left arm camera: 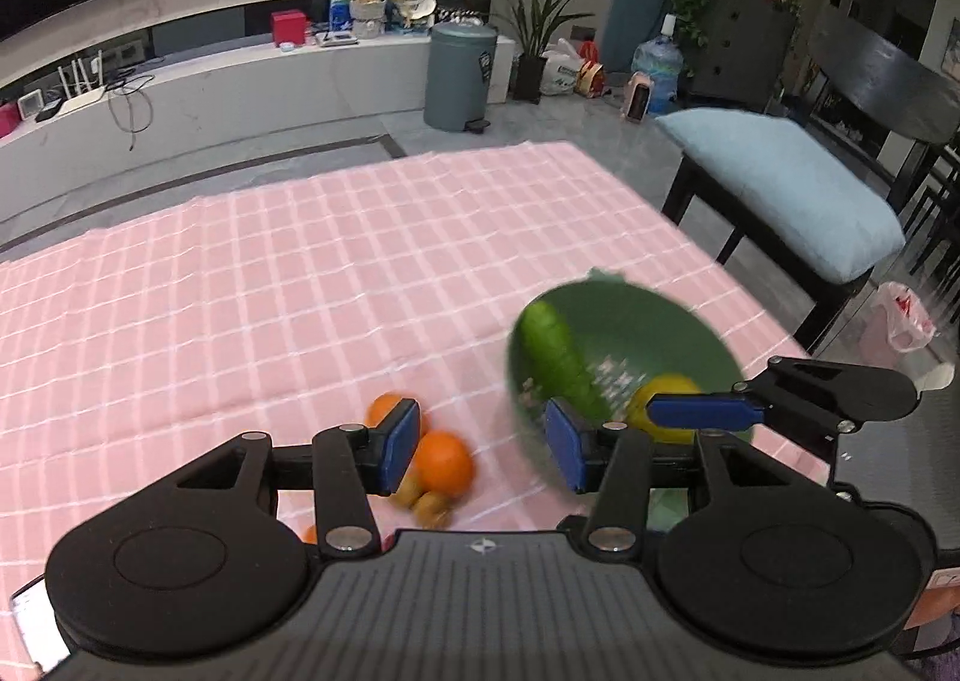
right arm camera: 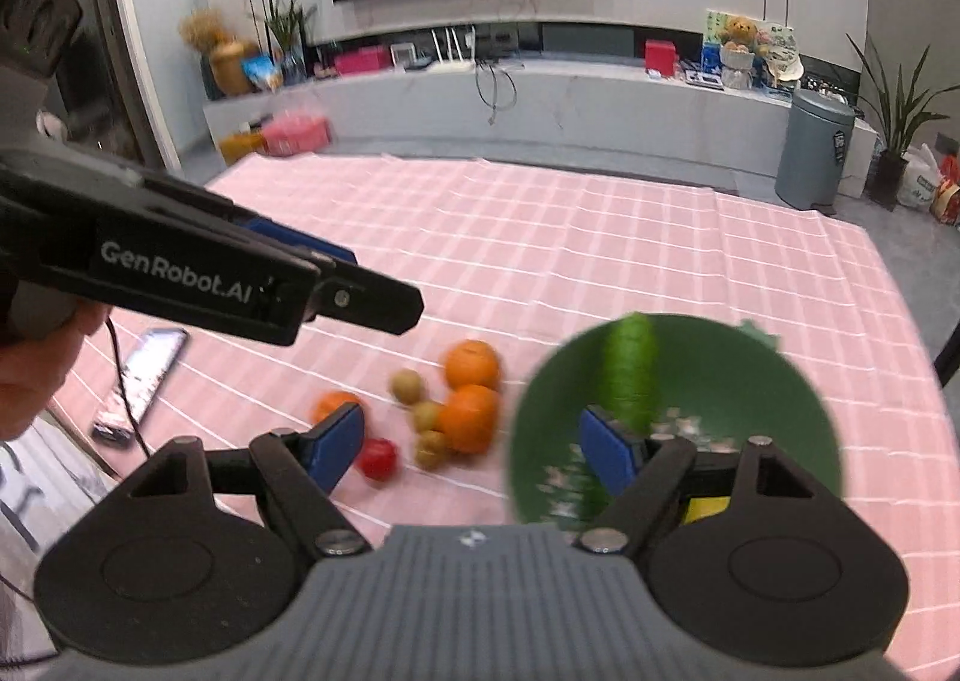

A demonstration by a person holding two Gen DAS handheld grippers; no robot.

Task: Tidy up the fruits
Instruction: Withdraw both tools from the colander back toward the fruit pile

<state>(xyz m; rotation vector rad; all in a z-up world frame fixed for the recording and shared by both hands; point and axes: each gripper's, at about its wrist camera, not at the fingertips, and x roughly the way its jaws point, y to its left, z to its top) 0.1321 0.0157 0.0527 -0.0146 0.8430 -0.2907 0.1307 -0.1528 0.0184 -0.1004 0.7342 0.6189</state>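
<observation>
A green bowl [left arm camera: 660,333] [right arm camera: 750,381] stands on the pink checked cloth, holding a cucumber [left arm camera: 555,351] [right arm camera: 630,369] and a yellow lemon [left arm camera: 666,393]. Left of the bowl lies a loose cluster: two oranges [left arm camera: 444,465] [right arm camera: 471,417], a smaller orange fruit [right arm camera: 333,404], a red fruit [right arm camera: 378,458] and small brownish-green fruits [left arm camera: 429,507] [right arm camera: 427,416]. My left gripper [left arm camera: 483,447] hangs open above the gap between cluster and bowl, nothing between its pads. My right gripper [right arm camera: 474,450] is also open and empty, over the bowl's near left rim. Each view also shows the other gripper's fingers [left arm camera: 708,411] [right arm camera: 372,303].
A phone [right arm camera: 144,375] with a cable lies on the cloth's left edge. A black bench with a blue cushion [left arm camera: 792,189] stands right of the table beside a plastic bag [left arm camera: 900,315]. A grey bin [left arm camera: 459,75] and a long white cabinet lie beyond.
</observation>
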